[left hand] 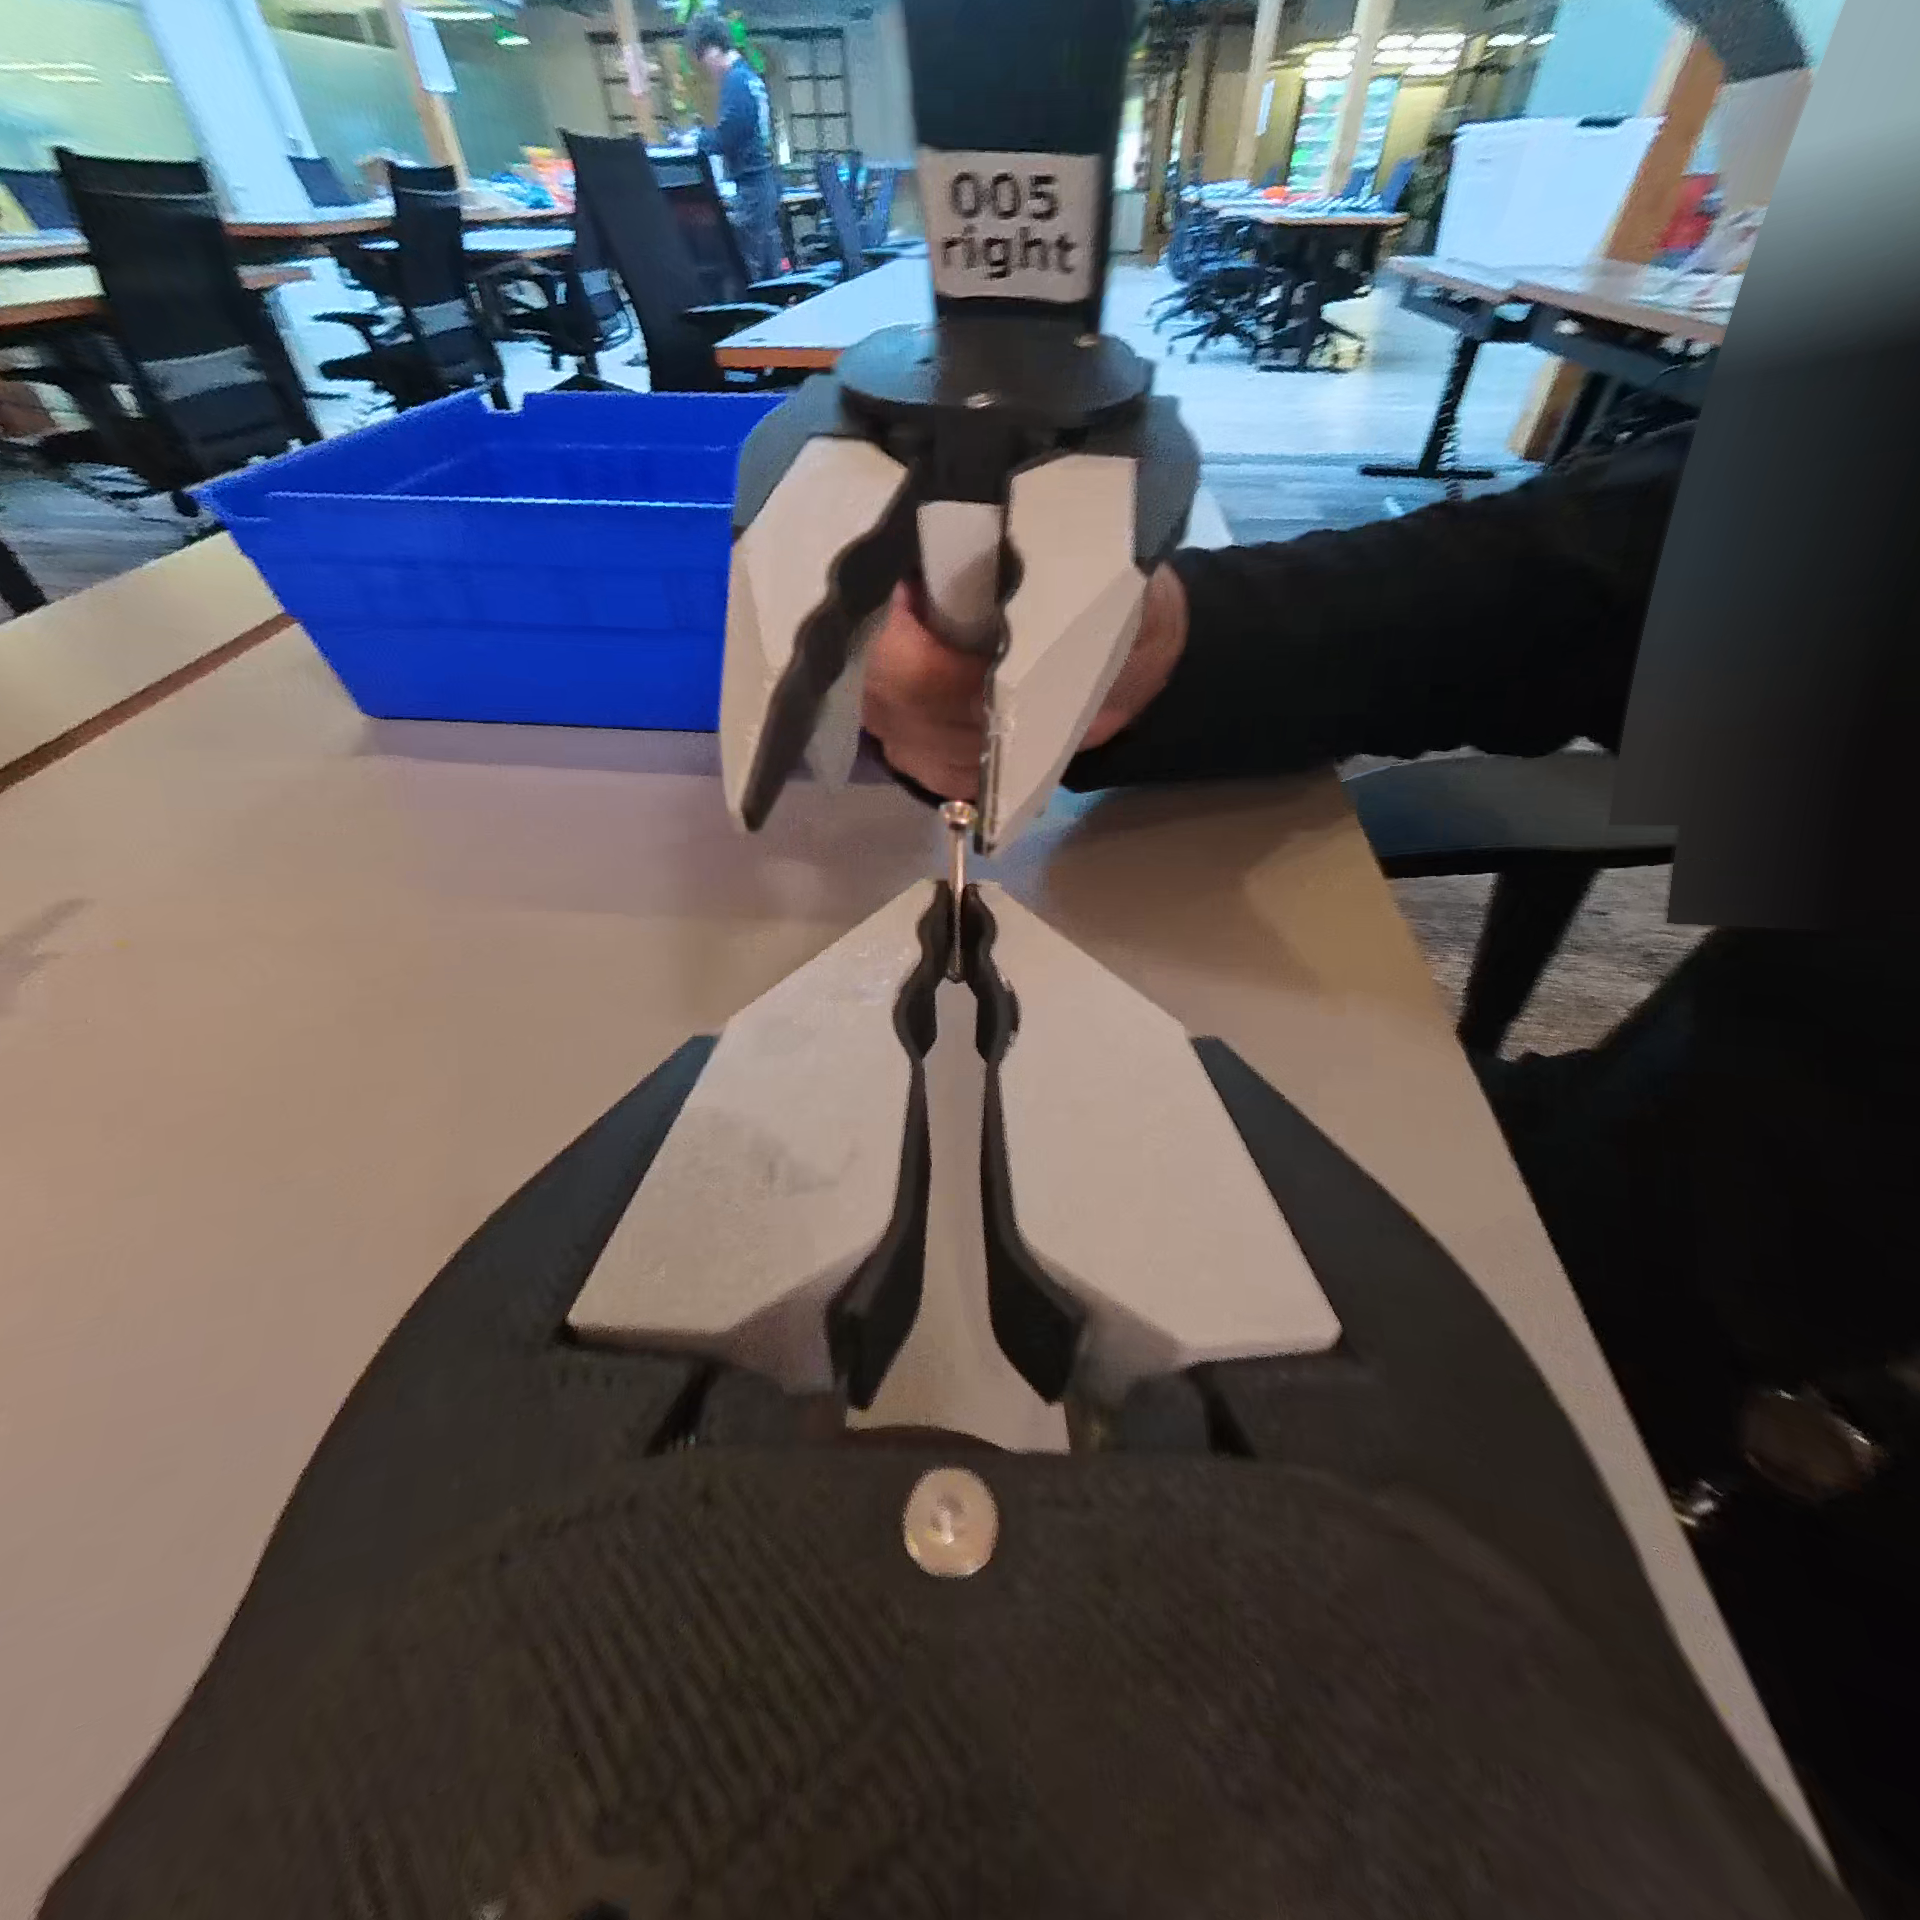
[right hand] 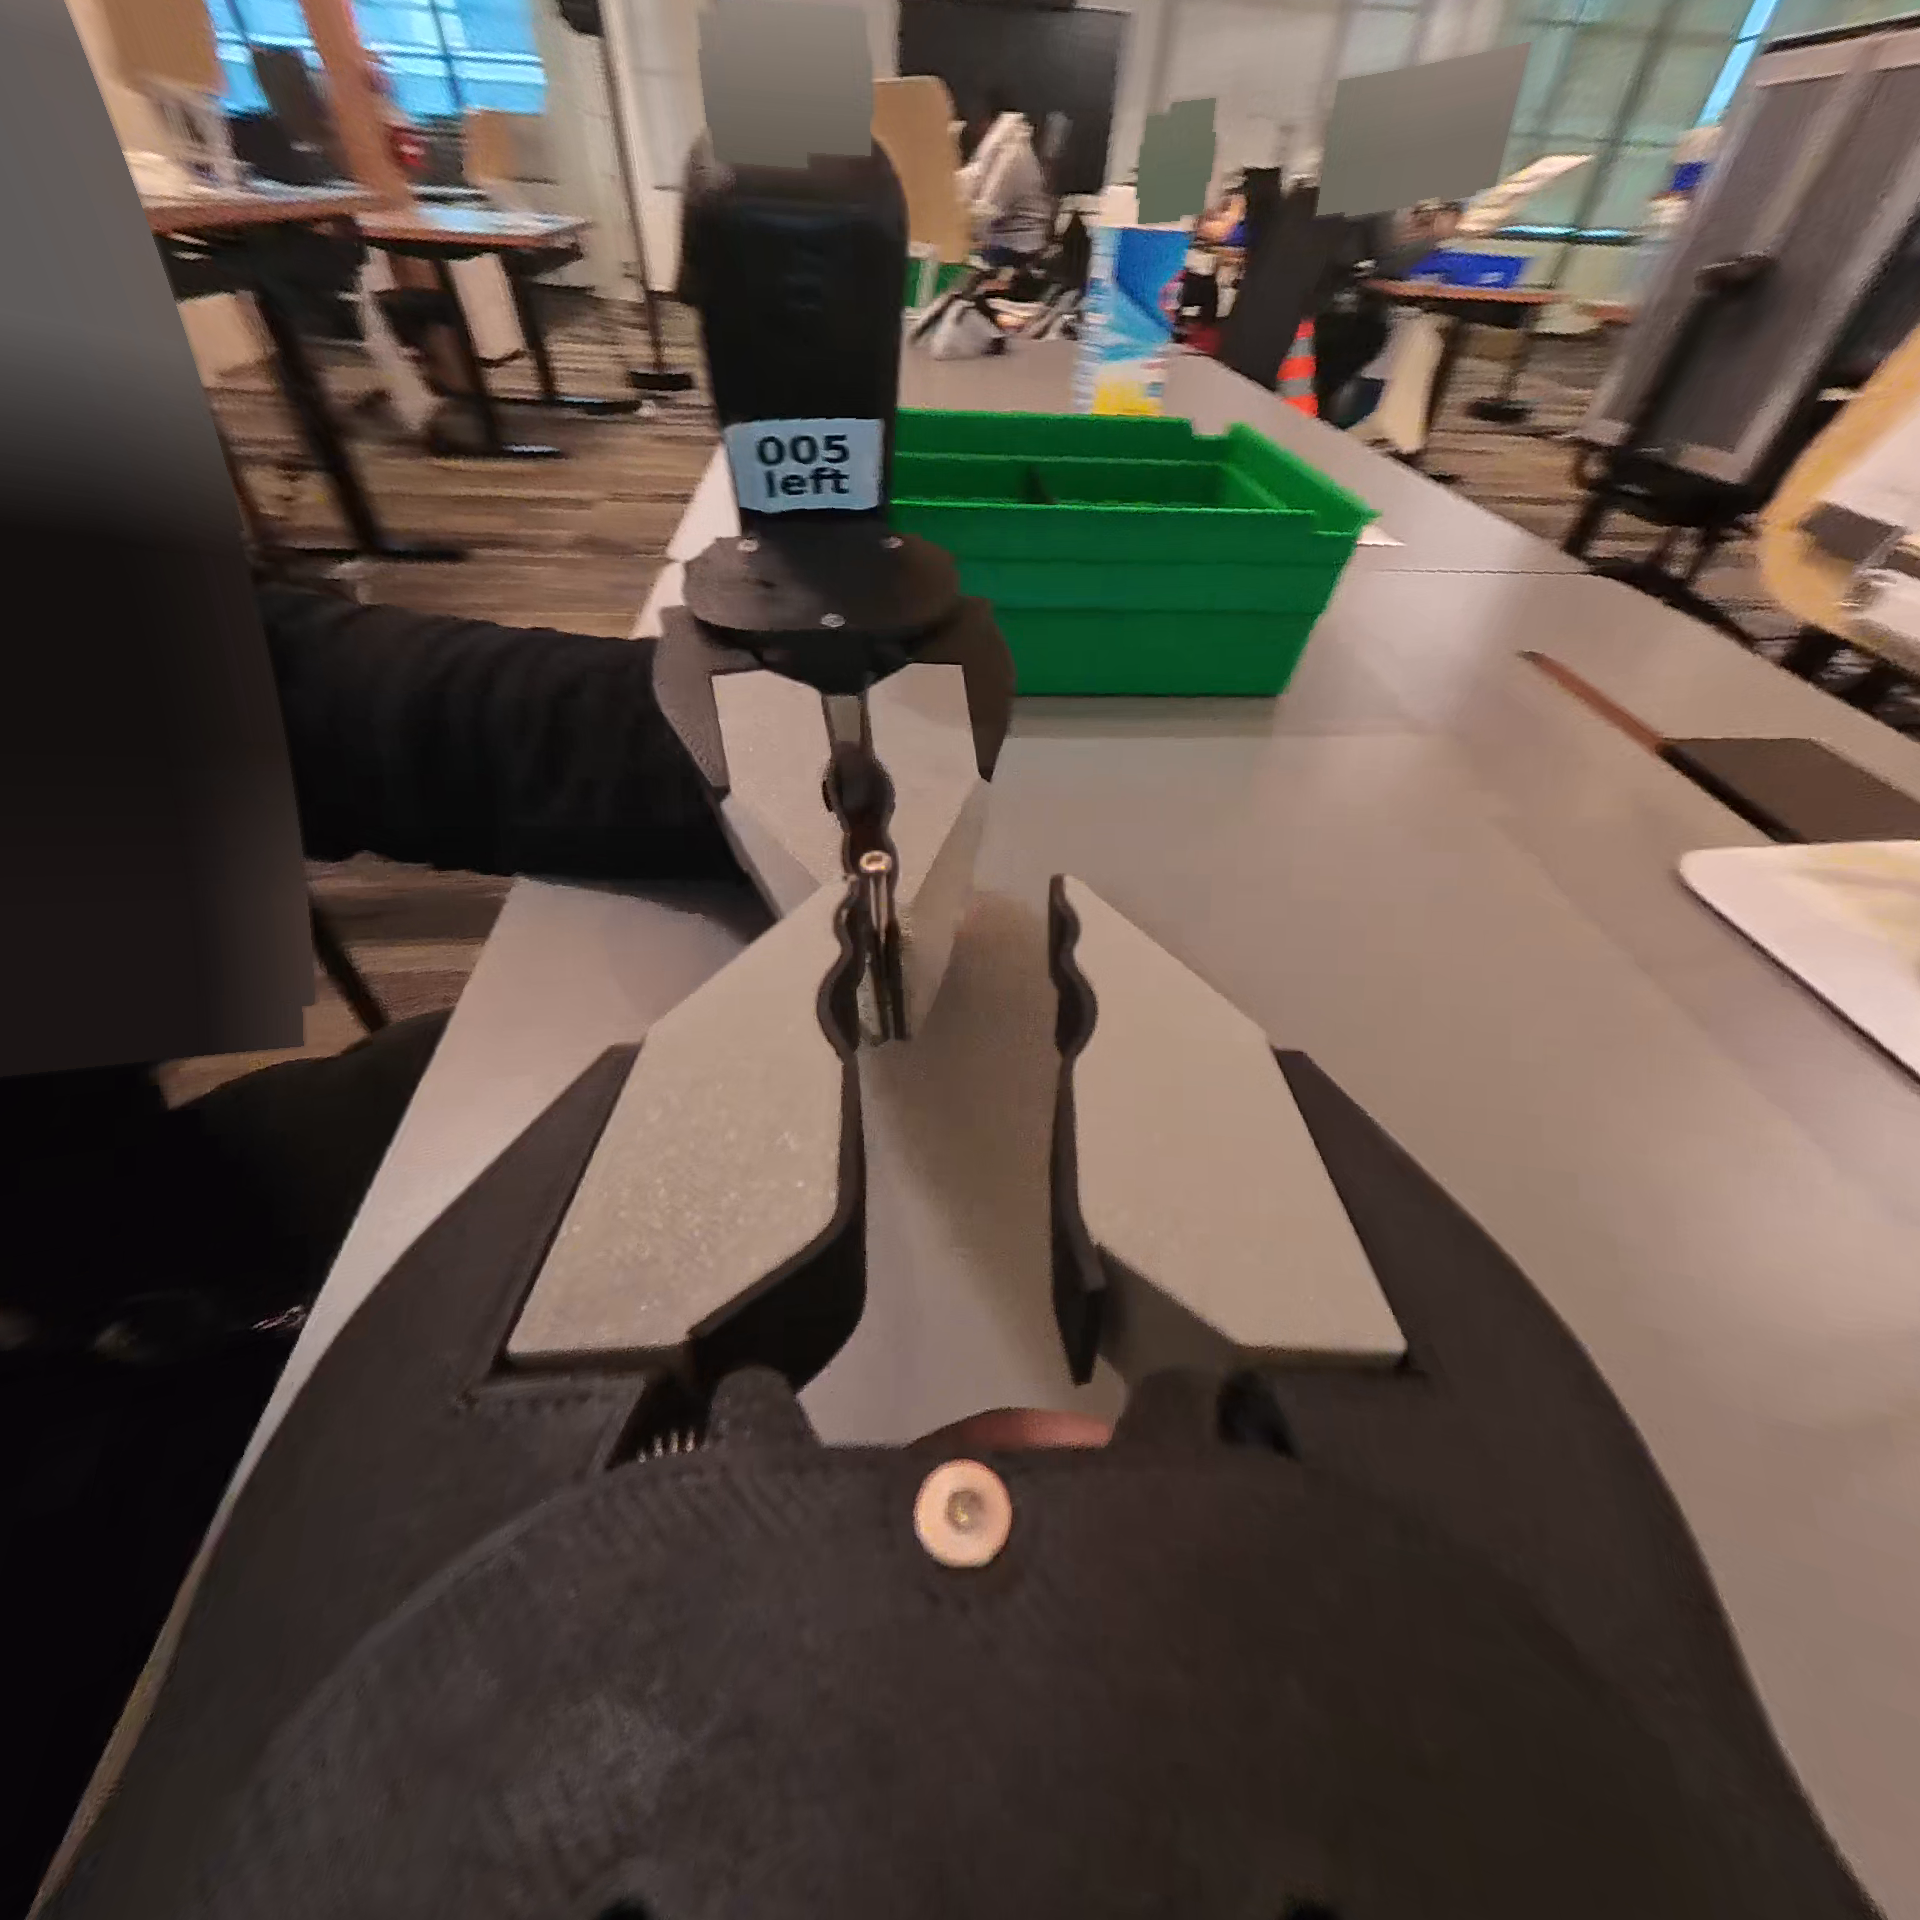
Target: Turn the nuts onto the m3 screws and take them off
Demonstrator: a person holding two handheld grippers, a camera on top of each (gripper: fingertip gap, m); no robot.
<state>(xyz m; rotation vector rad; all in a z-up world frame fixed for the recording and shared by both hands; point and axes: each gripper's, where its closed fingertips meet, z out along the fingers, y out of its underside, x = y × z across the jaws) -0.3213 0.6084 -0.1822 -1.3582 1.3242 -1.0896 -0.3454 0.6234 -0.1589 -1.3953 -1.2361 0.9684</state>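
Fingers of left gripper (left hand: 954, 914) pinching M3 screw (left hand: 956, 878) shank, right gripper (right hand: 956, 914) spread beside its head; risk: misaligned approach knocking screw askew or loose.

Two grippers, left gripper (left hand: 956, 896) and right gripper (right hand: 956, 894), one screw (left hand: 955, 862), one blue bin (left hand: 499, 561), one green bin (right hand: 1122, 561), one worktop (left hand: 312, 935).

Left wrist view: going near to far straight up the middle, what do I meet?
left gripper shut on the screw → right gripper, open → person's hand on its grip → blue bin → office chairs.
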